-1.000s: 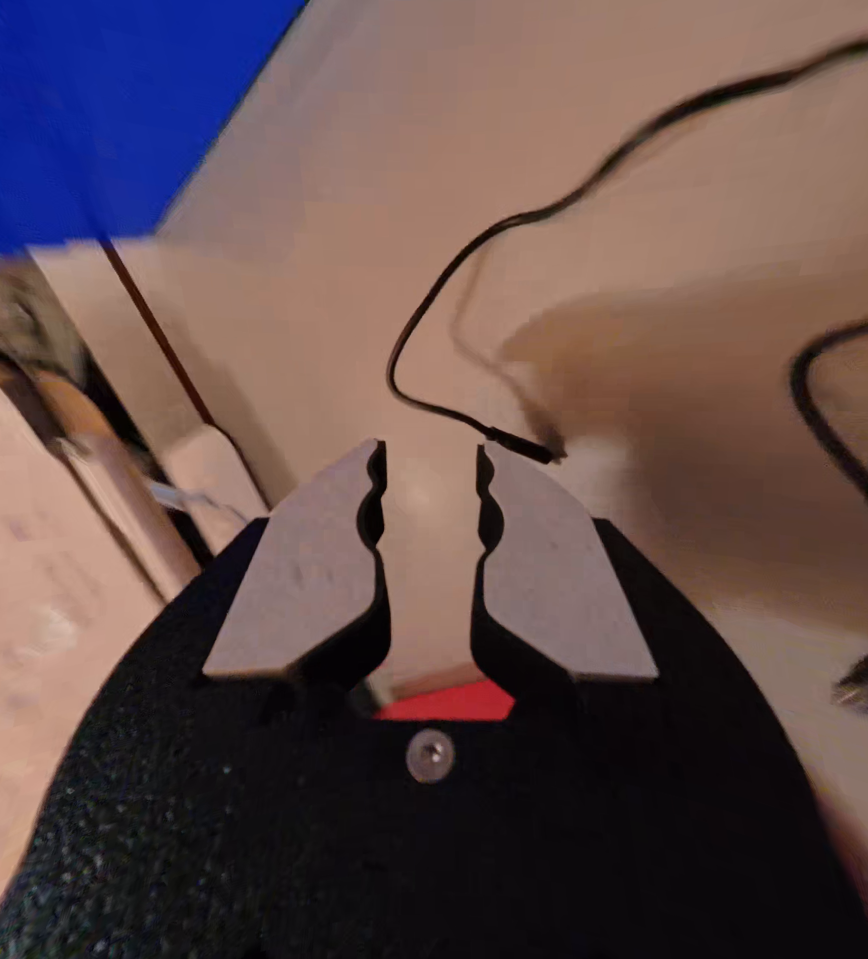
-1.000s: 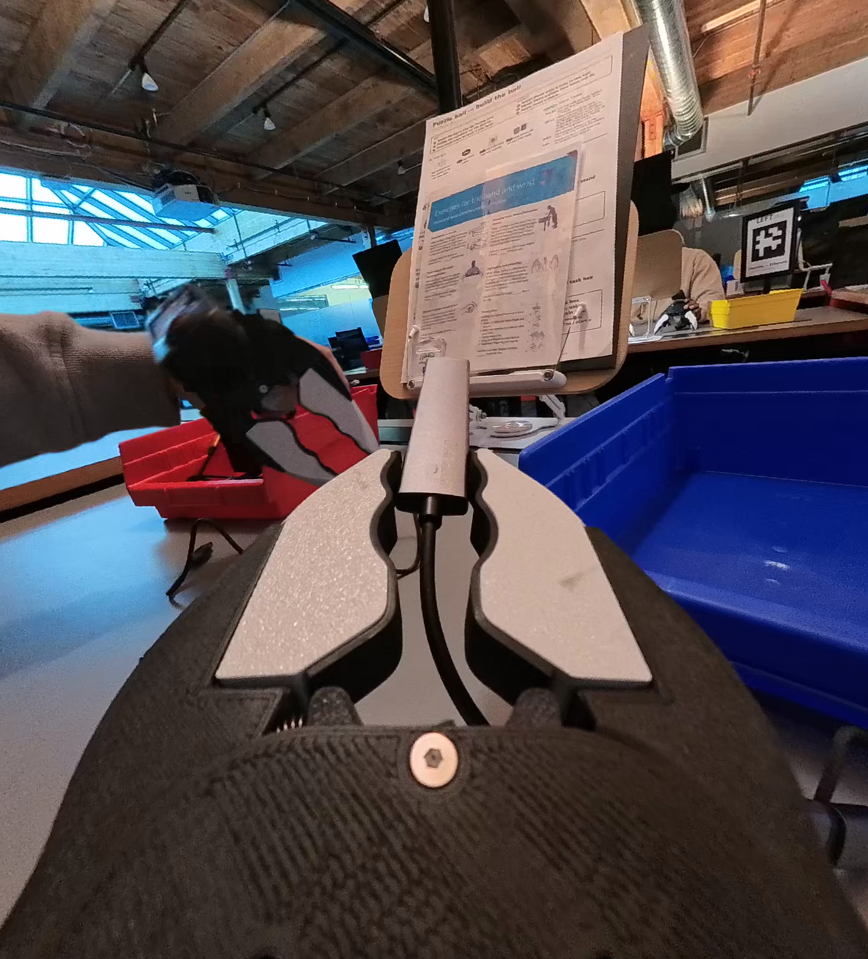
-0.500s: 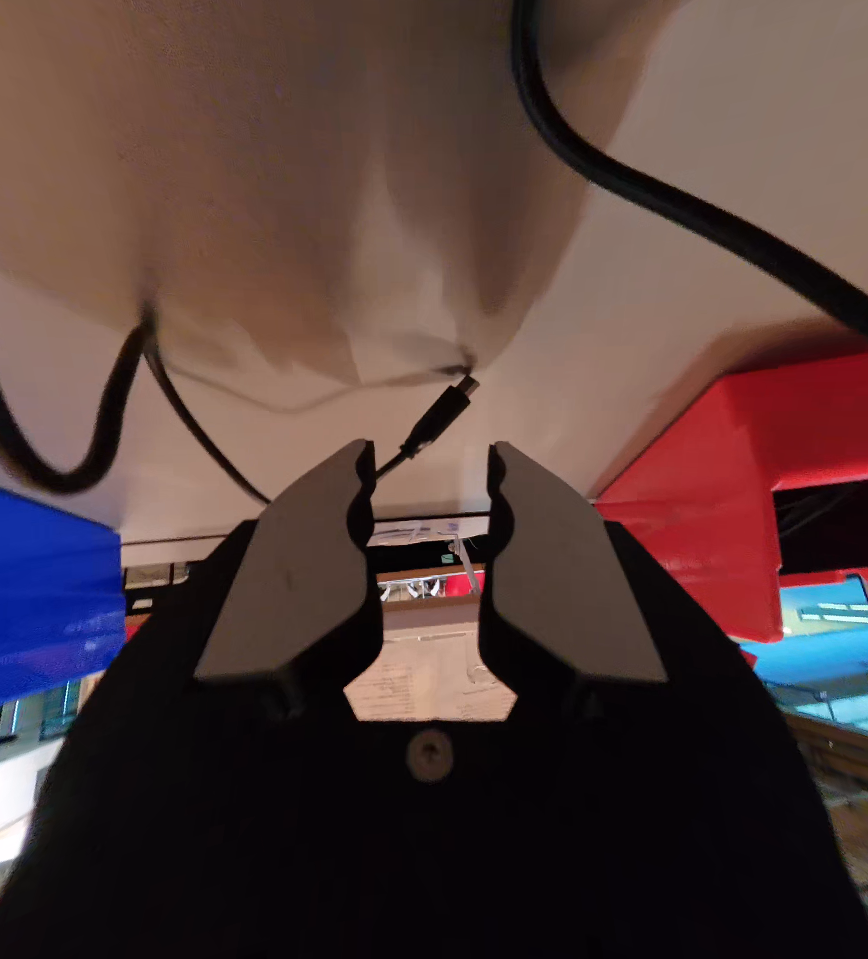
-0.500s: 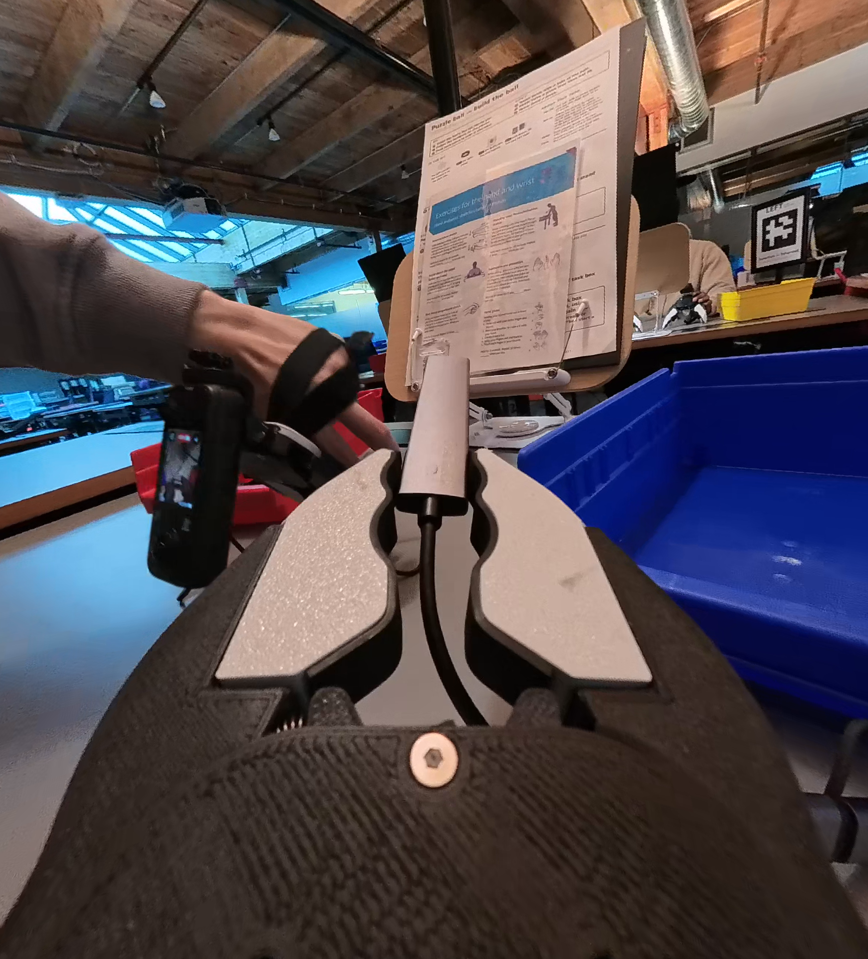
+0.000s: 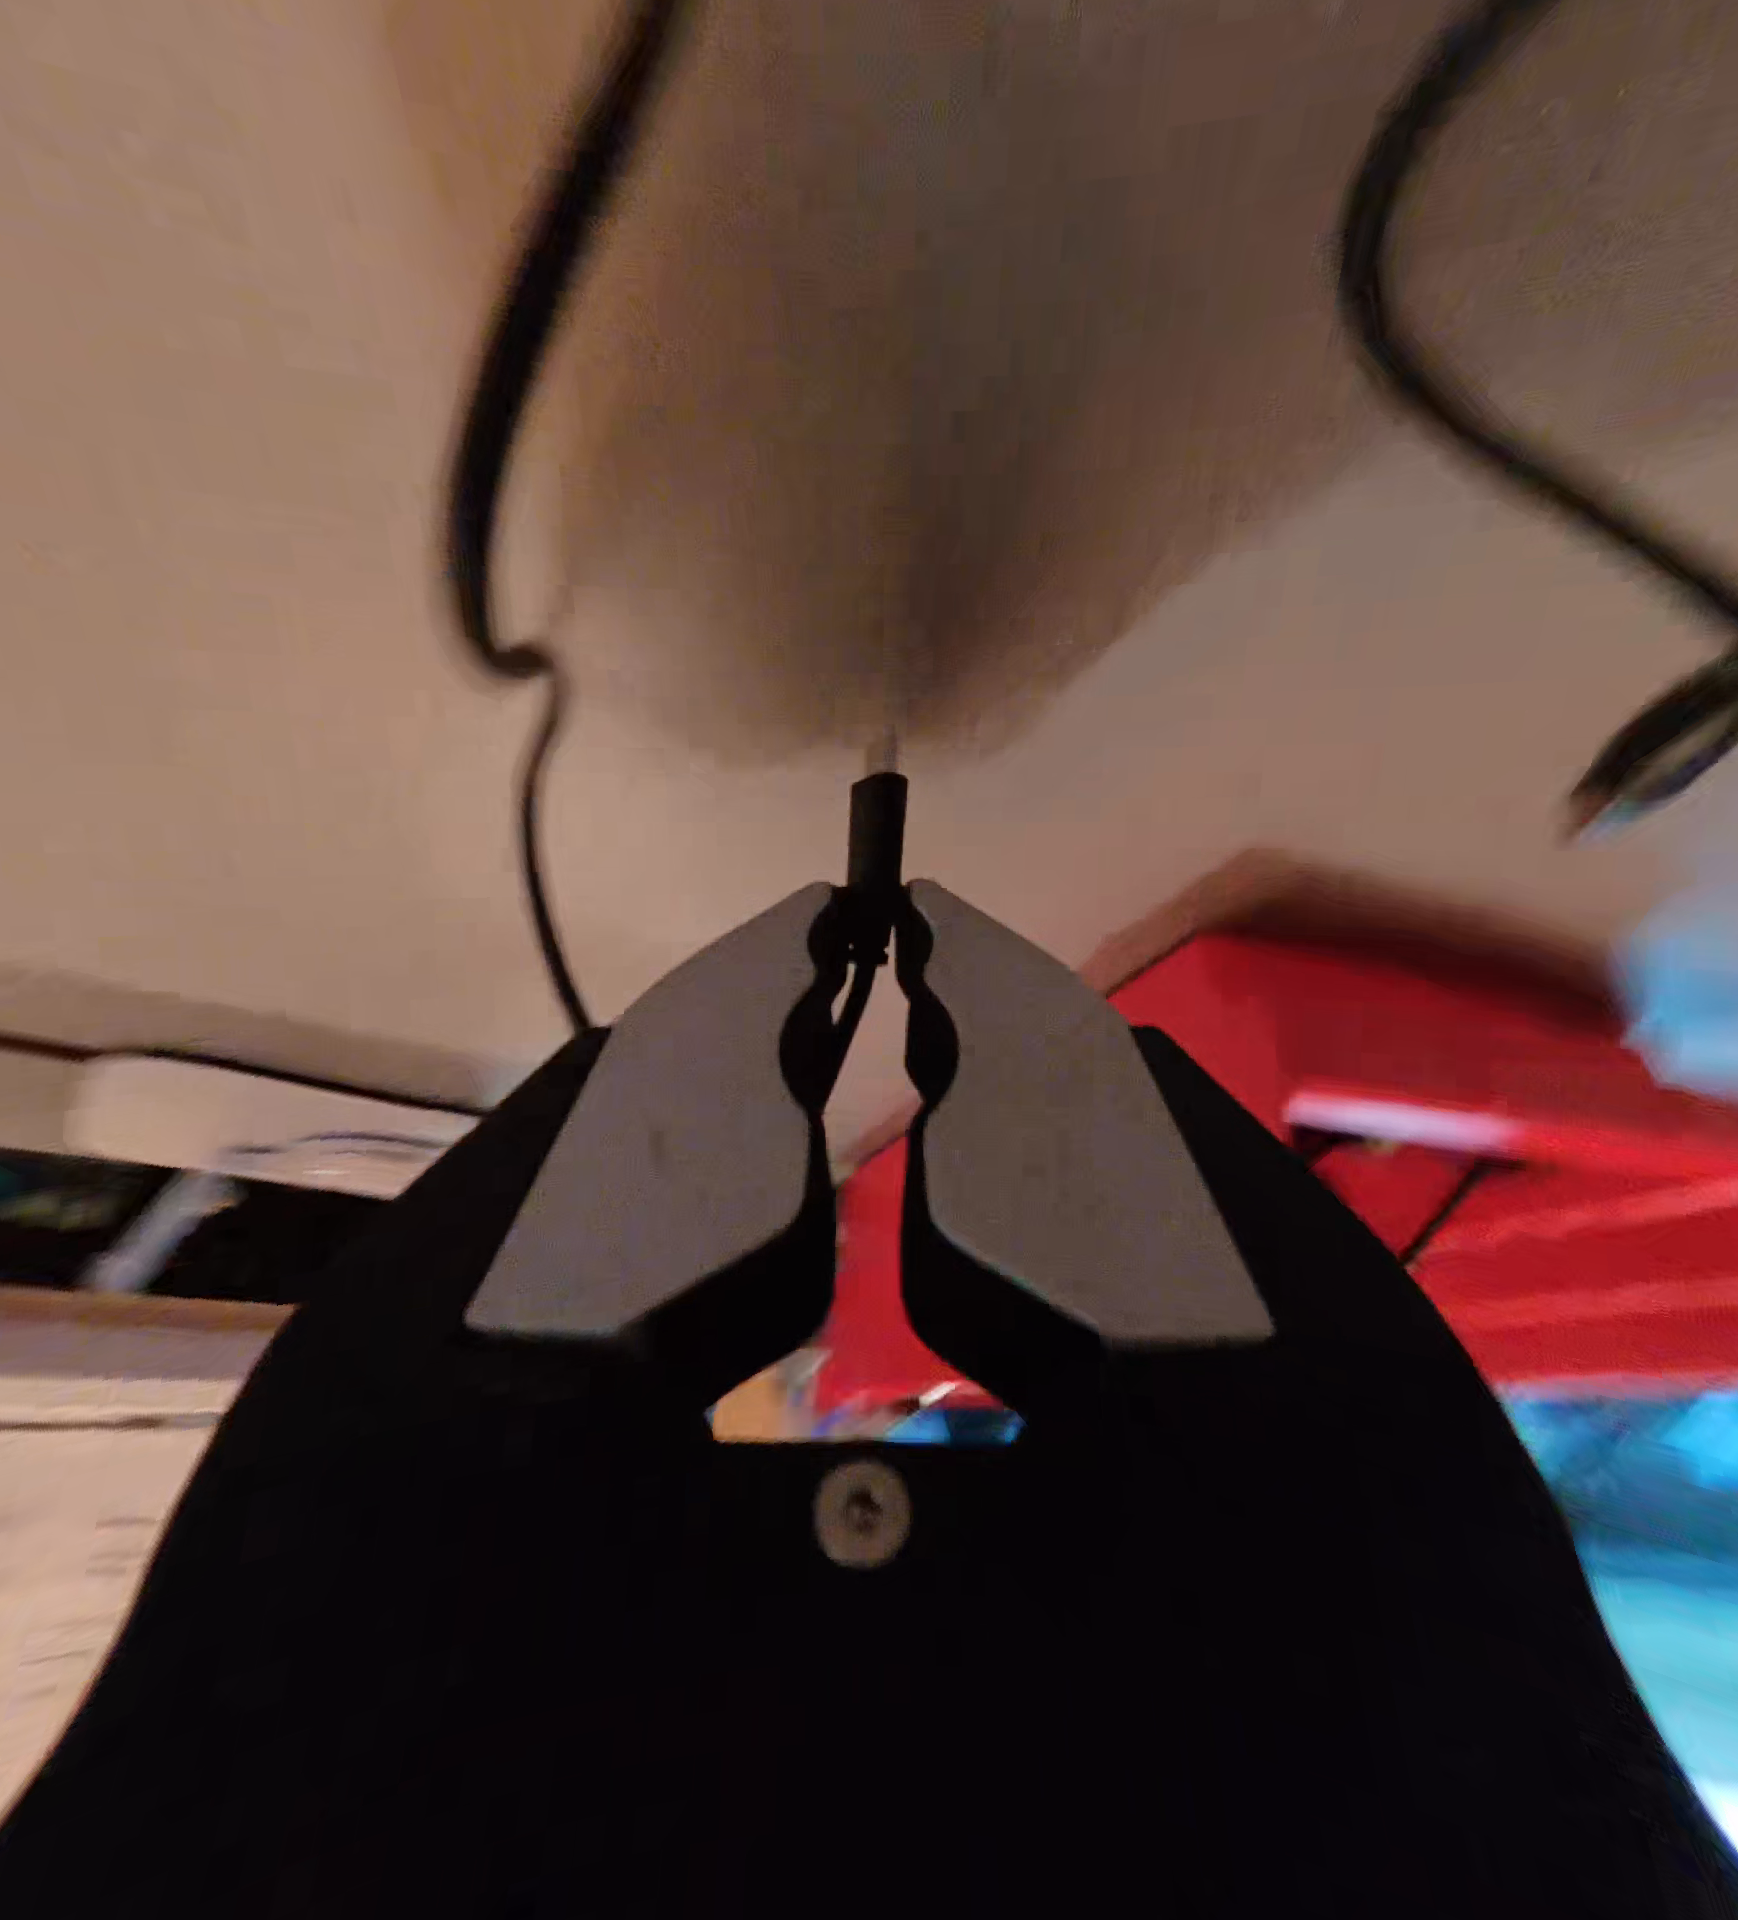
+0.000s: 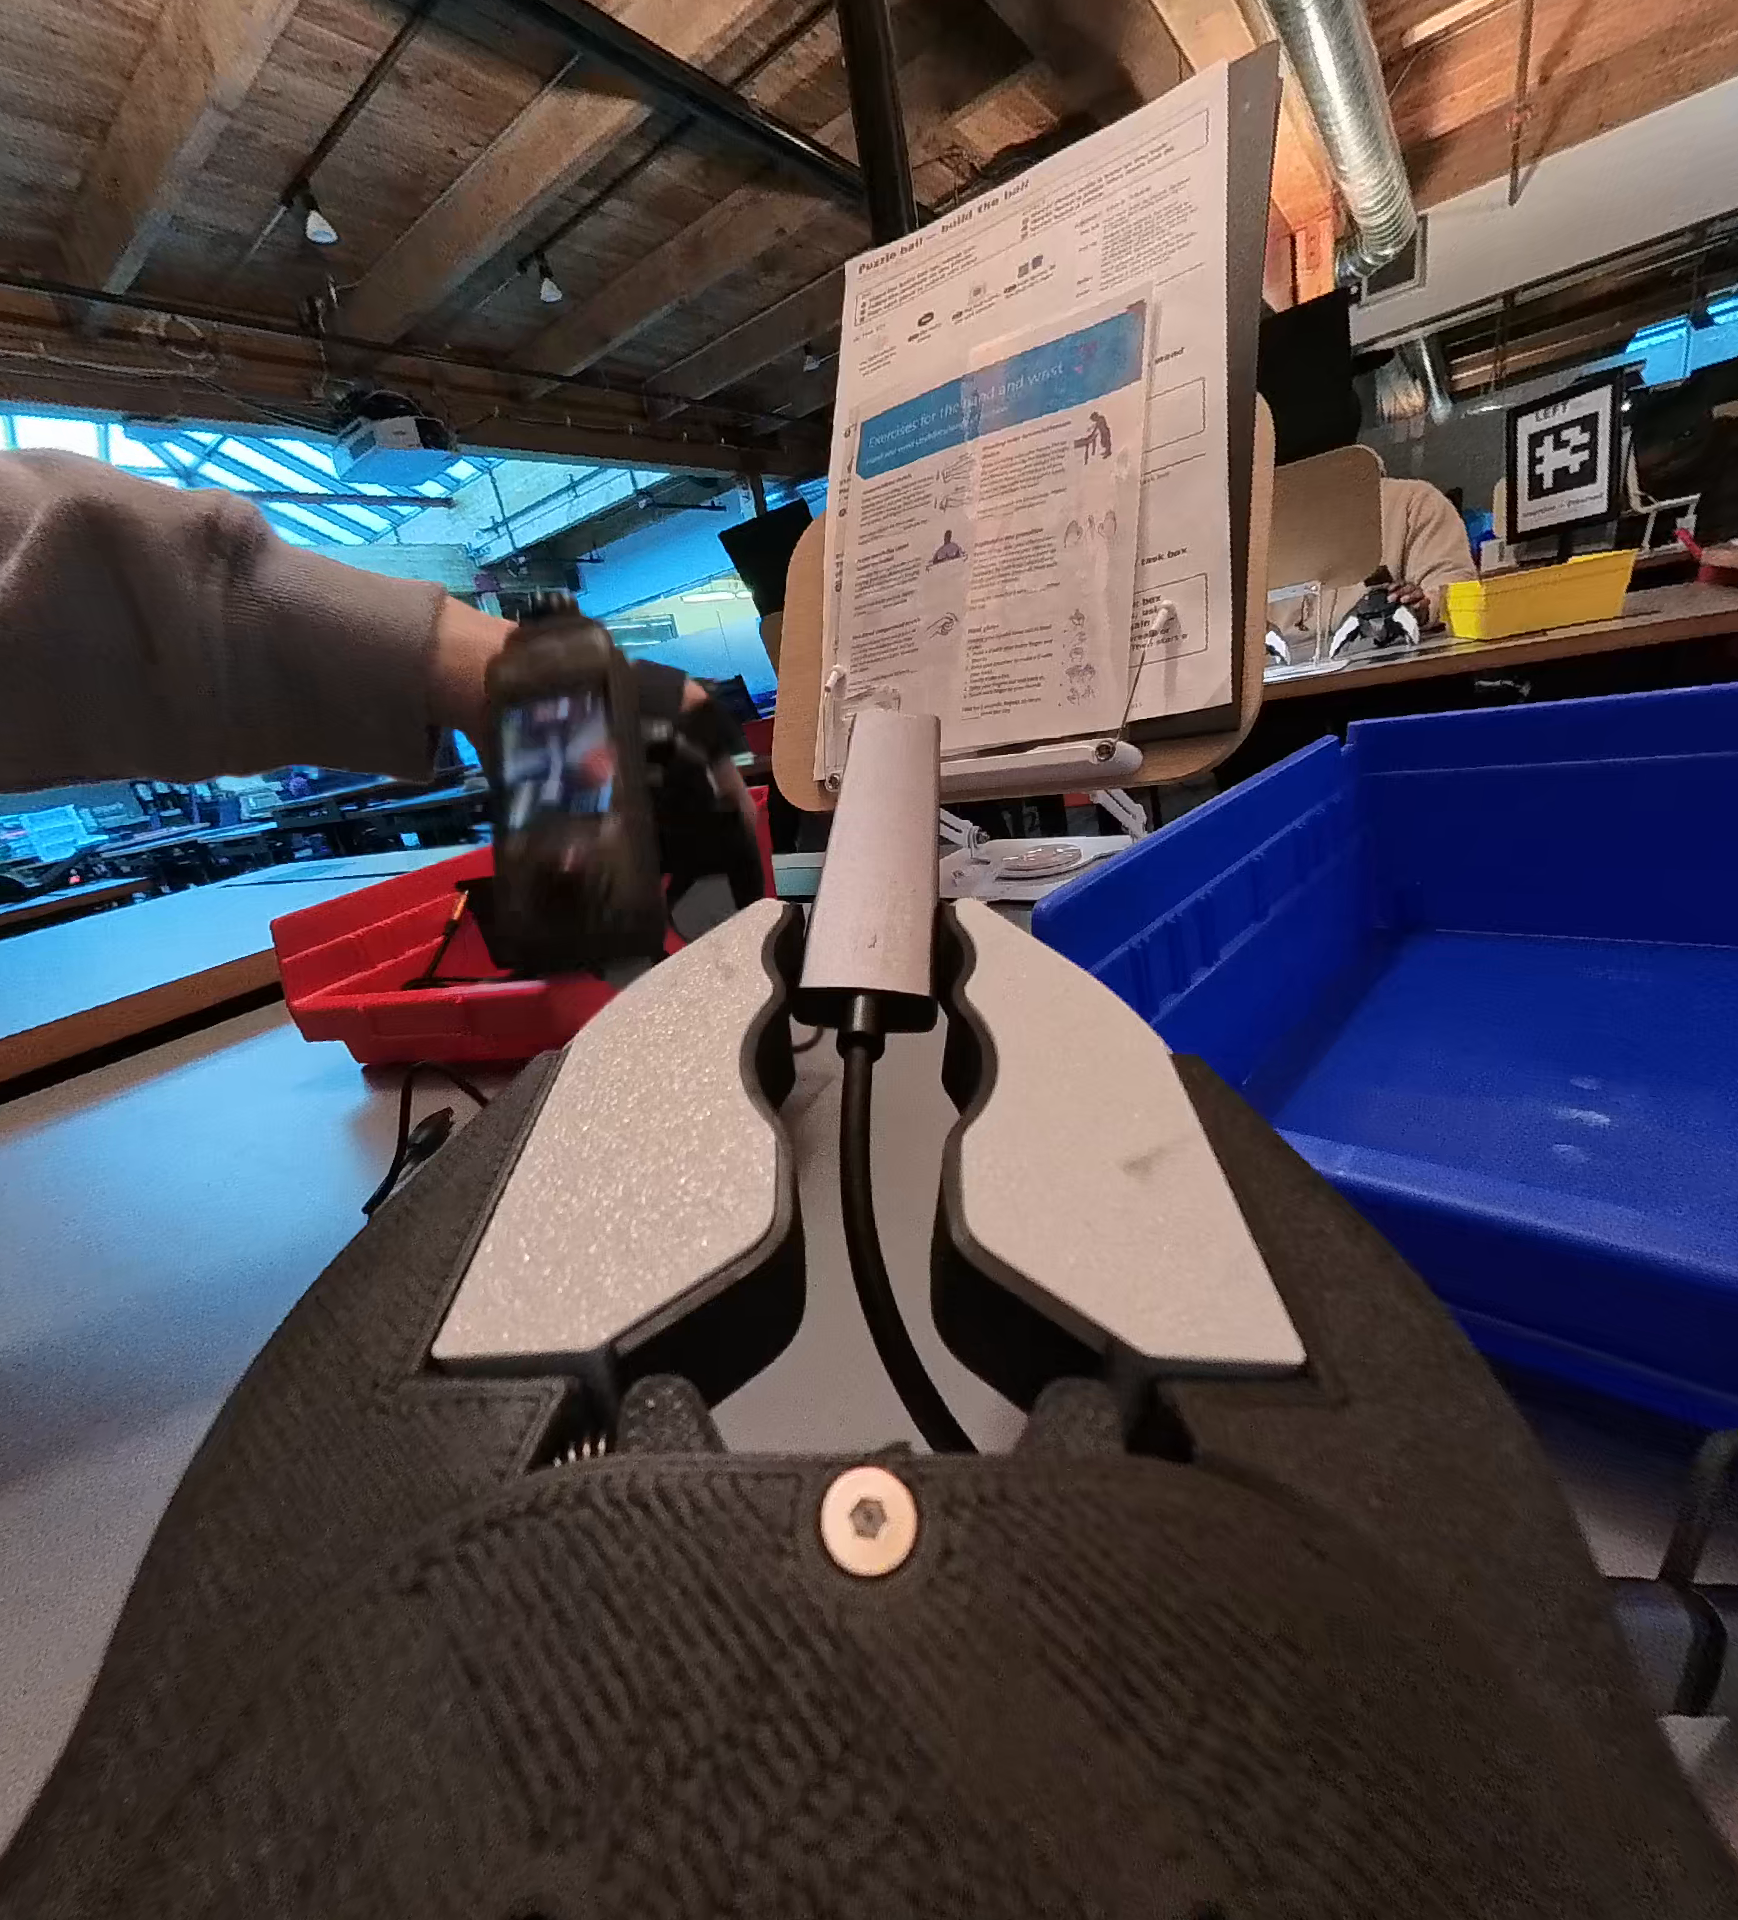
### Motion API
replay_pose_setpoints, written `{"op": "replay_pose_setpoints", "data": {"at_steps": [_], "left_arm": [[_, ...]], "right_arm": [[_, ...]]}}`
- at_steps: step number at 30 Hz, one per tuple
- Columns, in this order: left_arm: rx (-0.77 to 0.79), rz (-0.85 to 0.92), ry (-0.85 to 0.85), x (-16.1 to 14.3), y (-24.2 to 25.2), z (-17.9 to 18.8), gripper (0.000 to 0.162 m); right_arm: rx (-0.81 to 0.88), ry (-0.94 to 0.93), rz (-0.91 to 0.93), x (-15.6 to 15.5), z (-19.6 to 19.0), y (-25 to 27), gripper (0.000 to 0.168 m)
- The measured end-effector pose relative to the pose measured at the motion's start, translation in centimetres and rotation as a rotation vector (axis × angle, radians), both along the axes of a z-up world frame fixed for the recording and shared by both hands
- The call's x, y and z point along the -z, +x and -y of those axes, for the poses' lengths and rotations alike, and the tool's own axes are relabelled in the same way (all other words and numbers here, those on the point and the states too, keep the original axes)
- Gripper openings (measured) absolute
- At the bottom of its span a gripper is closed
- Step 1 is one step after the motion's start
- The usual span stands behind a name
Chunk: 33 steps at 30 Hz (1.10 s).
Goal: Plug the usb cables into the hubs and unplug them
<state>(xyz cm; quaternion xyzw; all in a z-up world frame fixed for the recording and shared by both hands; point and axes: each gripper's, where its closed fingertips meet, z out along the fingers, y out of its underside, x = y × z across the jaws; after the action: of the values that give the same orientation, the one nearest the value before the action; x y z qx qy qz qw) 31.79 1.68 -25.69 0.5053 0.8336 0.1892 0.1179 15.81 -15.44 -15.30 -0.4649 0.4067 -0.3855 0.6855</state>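
In the left wrist view, which is turned upside down, my left gripper [image 5: 870, 894] is shut on a thin black USB cable plug [image 5: 875, 831]. The plug sticks out past the fingertips toward the table [image 5: 169, 520], and its cable [image 5: 543, 883] trails off to the left. In the right wrist view my right gripper [image 6: 870, 914] is shut on a grey USB hub [image 6: 880, 831], held upright and pointing forward; the hub's black lead [image 6: 870, 1195] runs back between the fingers. The left gripper [image 6: 574, 800] shows there too, blurred, held by a hand over the red bin.
A blue bin [image 6: 1530, 997] stands at the right and a red bin [image 6: 408, 966] at the far left. A document stand with papers [image 6: 1031, 499] is behind the hub. Other black cables [image 5: 1447, 416] and a plug [image 6: 418, 1143] lie on the table. A person sits at a far desk.
My left gripper has closed on the thin black cable plug that lay just ahead of its open fingers. My right gripper has held the hub still.
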Motion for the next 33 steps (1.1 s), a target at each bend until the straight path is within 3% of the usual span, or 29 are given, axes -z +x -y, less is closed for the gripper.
{"op": "replay_pose_setpoints", "data": {"at_steps": [3, 8, 12, 15, 17, 22, 27, 31, 33], "left_arm": [[-0.399, -0.291, -0.303, -2.5, -2.9, 1.8, 0.007], [-0.86, -0.61, -0.693, -8.1, -4.6, 3.5, 0.006], [-1.228, -0.975, -0.795, -11.1, -7.5, 3.0, 0.006], [-1.46, -1.253, -0.768, -11.9, -10.4, 2.1, 0.006], [-1.523, -1.328, -0.746, -10.9, -12.2, 1.1, 0.007], [-1.509, -1.271, -1.043, -8.7, -12.2, -0.3, 0.007], [-1.517, -1.119, -1.071, -4.3, -11.2, -1.2, 0.006], [-1.548, -1.135, -1.096, -3.5, -10.4, -1.4, 0.01], [-1.508, -1.042, -1.166, -3.3, -9.5, -1.7, 0.011]], "right_arm": [[-0.002, 0.001, -0.003, 0.0, 0.0, 0.0, 0.025], [0.001, -0.005, 0.0, 0.0, -0.1, 0.0, 0.025], [0.0, -0.029, -0.004, 0.1, -0.4, 0.1, 0.025], [0.001, -0.035, -0.006, 0.1, -0.4, 0.1, 0.025], [0.0, -0.035, -0.005, 0.1, -0.4, 0.1, 0.025], [-0.002, -0.057, -0.009, 0.2, -0.7, 0.1, 0.025], [-0.003, -0.059, -0.01, 0.2, -0.8, 0.1, 0.025], [0.0, -0.055, -0.007, 0.1, -0.7, 0.1, 0.025], [-0.001, -0.063, -0.007, 0.1, -0.8, 0.1, 0.025]]}}
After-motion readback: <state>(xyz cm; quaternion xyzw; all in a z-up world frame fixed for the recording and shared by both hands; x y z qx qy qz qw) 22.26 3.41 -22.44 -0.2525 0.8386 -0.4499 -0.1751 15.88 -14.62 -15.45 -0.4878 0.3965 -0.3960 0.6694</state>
